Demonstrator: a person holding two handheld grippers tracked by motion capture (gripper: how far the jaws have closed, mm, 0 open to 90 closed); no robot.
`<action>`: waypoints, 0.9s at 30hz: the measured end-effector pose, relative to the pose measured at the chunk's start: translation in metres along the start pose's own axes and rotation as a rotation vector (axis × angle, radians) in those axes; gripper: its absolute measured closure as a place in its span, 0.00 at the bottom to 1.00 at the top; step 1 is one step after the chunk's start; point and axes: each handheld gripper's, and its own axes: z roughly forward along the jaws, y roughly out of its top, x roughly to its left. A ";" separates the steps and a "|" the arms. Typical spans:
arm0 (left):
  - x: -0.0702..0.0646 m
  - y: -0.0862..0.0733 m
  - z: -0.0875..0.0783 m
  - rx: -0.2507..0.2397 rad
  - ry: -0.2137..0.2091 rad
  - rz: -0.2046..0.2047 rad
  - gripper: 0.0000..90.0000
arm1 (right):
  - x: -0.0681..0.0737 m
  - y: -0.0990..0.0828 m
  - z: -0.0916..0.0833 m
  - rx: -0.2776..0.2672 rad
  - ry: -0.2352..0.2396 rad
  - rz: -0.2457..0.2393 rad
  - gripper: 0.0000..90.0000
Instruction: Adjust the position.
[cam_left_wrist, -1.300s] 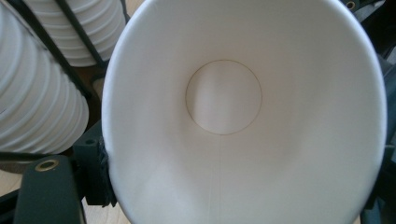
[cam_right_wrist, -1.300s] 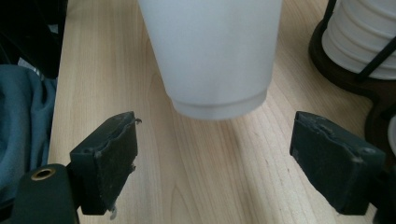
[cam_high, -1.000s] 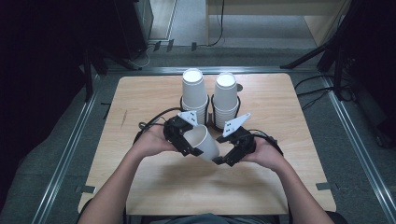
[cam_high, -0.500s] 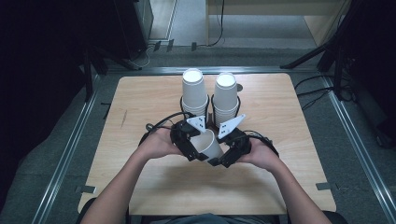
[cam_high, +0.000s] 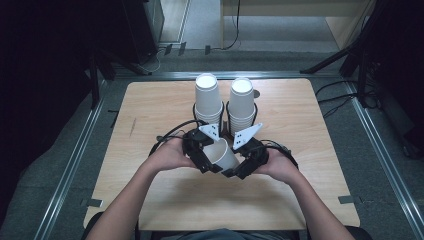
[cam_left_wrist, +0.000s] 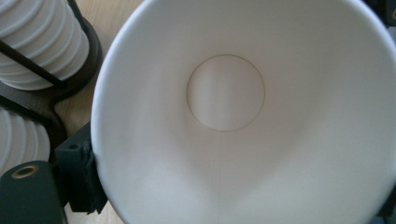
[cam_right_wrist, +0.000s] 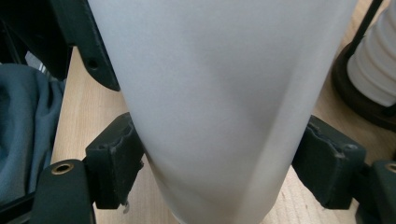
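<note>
A single white paper cup (cam_high: 222, 156) hangs over the middle of the table, tilted between both grippers. My left gripper (cam_high: 209, 165) has it from the left. In the left gripper view I look into the cup's mouth (cam_left_wrist: 224, 93), and a jaw pad (cam_left_wrist: 79, 172) lies against the outside of the rim. Its jaws have just been opening a little, with the cup still between them. My right gripper (cam_high: 236, 172) has just been closing. Both its pads (cam_right_wrist: 114, 158) press on the cup's lower wall (cam_right_wrist: 224, 93).
Two tall stacks of white paper cups (cam_high: 208, 97) (cam_high: 242, 102) stand in black wire holders just behind the hands. The wooden table (cam_high: 150, 115) has bare room left, right and in front. Metal rails run along the table's sides.
The two hands have drawn together. The right gripper's jaws, wide apart beside the cup a second ago, have closed on its lower wall. The cup has barely moved.
</note>
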 end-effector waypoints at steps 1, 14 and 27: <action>0.001 0.000 -0.001 -0.006 0.006 -0.003 0.04 | 0.000 0.000 -0.001 -0.002 0.000 0.002 0.25; 0.005 -0.012 -0.006 -0.071 -0.011 -0.064 0.01 | -0.003 -0.003 -0.011 -0.018 -0.017 0.014 0.24; 0.005 -0.024 -0.008 -0.178 -0.034 -0.117 0.01 | -0.006 -0.006 -0.024 -0.053 -0.040 0.034 0.24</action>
